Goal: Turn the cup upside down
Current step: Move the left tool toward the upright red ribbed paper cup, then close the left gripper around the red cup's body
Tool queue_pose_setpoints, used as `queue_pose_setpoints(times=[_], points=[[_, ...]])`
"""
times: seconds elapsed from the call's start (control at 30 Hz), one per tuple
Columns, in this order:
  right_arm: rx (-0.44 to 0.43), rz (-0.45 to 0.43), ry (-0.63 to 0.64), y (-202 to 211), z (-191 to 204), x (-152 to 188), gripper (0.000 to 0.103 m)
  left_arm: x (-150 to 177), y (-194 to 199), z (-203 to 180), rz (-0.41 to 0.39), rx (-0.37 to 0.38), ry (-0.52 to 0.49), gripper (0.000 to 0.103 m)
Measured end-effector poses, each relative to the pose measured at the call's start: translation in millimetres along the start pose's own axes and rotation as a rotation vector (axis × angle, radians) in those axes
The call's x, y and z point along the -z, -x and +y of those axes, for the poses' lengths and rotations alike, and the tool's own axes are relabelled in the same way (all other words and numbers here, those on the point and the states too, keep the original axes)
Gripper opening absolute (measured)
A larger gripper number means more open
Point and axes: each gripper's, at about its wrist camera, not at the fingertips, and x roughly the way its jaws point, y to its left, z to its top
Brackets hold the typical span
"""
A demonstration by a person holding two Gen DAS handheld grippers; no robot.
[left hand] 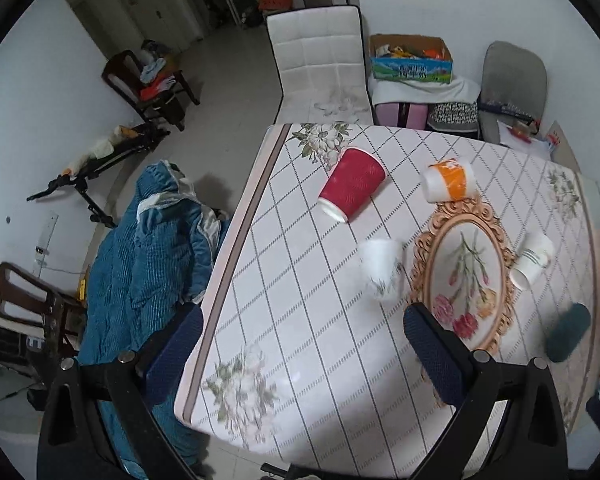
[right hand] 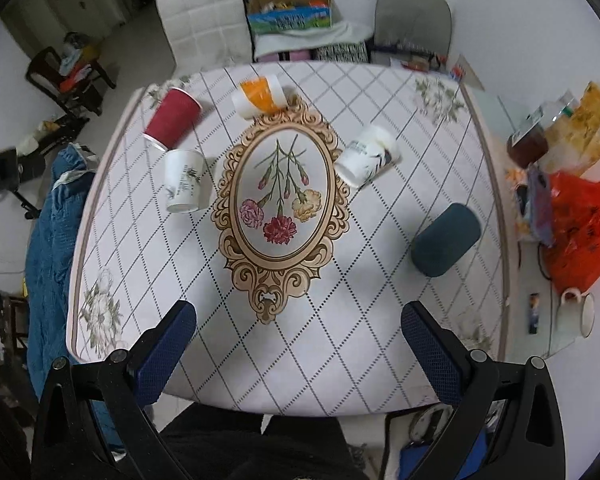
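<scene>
Cups (right hand: 173, 123) on table (right hand: 340, 352), no legible writing, tools (right hand: 299, 352) open

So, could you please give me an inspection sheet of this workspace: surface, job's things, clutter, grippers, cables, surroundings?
Surface: table with a diamond-pattern floral cloth.
Job's things: five cups: red cup, orange cup, white floral cup, striped white cup, dark teal cup. Whether each stands or is tipped is hard to tell through the fisheye.
Clutter: orange bag, jar and white mug, all right of the cloth.
Grippers: left gripper open, empty; right gripper open, empty.
Cables: nothing seen.
Surroundings: white chair, cardboard box, blue blanket.
</scene>
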Motion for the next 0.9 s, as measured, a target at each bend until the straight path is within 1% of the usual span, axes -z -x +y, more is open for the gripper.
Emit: queue_pose_setpoints(times=[0.17,0.37,0.5,0.67,0.73,0.9], points=[[0.007,0.086,-0.054,-47,6,-20,0.103,-41,-45,-7,0.032,-0.016,-0.046,0.103],[0.026,0.186,-0.103,-105,5,-40,0.103,-86,-103,-17,0.105,-0.01,-0.1,0.103],[0.05,0.235,-0.103,-135,6,-51,0.103,-113,-143,-31,0.147,-0.017,-0.185,0.103],[0.068,0.275,-0.095,-163,10,-66,0.103,-132,-183,-52,0.178,-0.042,-0.326,0.103],[0.063,0.276,-0.078,-172,13,-72,0.103,-138,-200,-59,0.195,-0.051,-0.385,0.103],[0.073,0.29,-0.084,-187,22,-84,0.103,-145,-237,-74,0.251,-0.061,-0.473,0.103]])
